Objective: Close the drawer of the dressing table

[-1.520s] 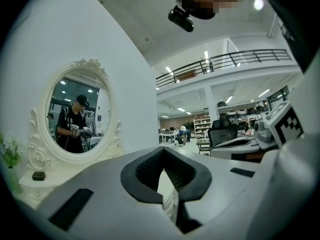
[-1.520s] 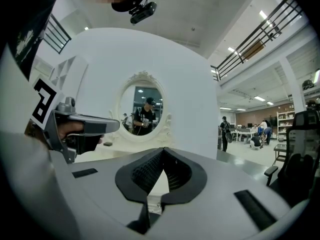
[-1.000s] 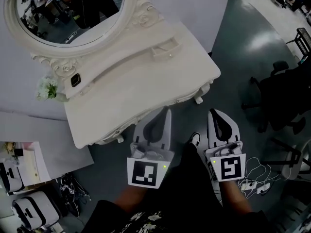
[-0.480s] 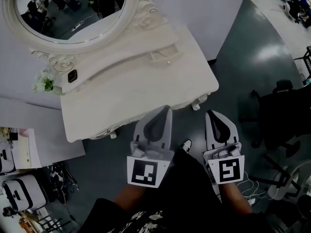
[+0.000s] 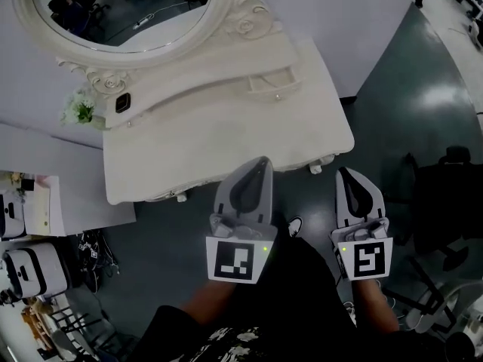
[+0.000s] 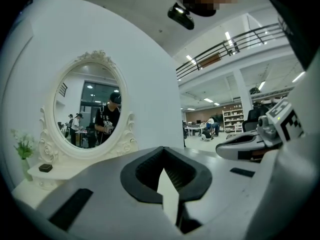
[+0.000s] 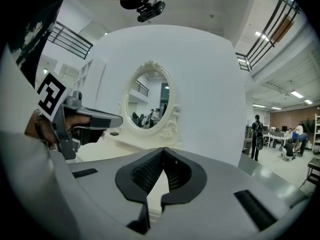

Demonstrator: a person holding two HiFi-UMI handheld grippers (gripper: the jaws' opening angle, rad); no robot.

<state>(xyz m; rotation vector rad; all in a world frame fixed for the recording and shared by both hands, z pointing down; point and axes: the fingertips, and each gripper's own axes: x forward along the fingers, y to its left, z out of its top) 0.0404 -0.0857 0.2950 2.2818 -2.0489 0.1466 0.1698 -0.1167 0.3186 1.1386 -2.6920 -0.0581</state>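
Note:
The white dressing table (image 5: 226,138) with its oval mirror (image 5: 124,10) stands in front of me. A small drawer (image 5: 269,84) in the raised back shelf sticks out a little from the shelf front, right of the mirror. My left gripper (image 5: 261,161) is shut and empty, and its tip reaches over the table's front edge. My right gripper (image 5: 346,171) is also shut and empty, over the floor just off the table's right front corner. In the left gripper view the left gripper (image 6: 162,149) points at the mirror (image 6: 89,109). The right gripper (image 7: 162,149) points the same way.
A small vase of flowers (image 5: 79,111) and a black object (image 5: 123,102) sit on the shelf's left end. Papers and white gear (image 5: 30,270) lie on the floor at the left. A dark office chair (image 5: 445,194) stands at the right. My shoe (image 5: 294,225) shows between the grippers.
Both grippers have moved forward toward the table, the left one's tip now over its front edge. Both stayed shut.

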